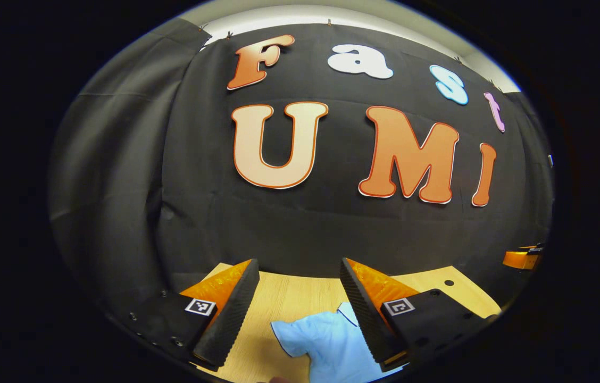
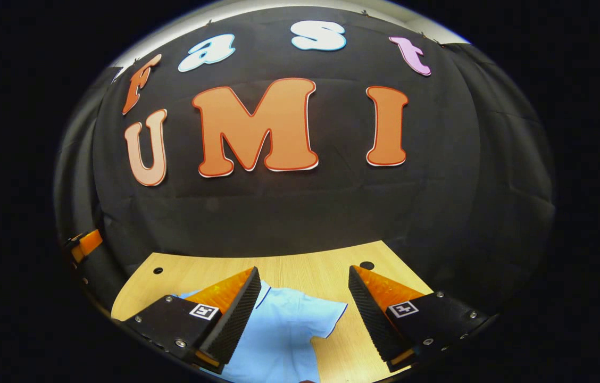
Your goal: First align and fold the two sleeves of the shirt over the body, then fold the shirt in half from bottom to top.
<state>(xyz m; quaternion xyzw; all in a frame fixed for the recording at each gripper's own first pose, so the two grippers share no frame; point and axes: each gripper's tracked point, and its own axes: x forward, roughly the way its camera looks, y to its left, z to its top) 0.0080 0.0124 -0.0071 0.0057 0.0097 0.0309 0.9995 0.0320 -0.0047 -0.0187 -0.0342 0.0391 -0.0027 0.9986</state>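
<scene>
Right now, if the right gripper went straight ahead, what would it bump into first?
Probably the black cloth wall behind the table. The open right gripper points above the blue shirt; depth is unclear.

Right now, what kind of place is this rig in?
Likely a recording booth, not a home. A black cloth wall hangs right behind a bare wooden table with drilled holes, and a light blue shirt lies flat on it between both grippers' open jaws.
</scene>
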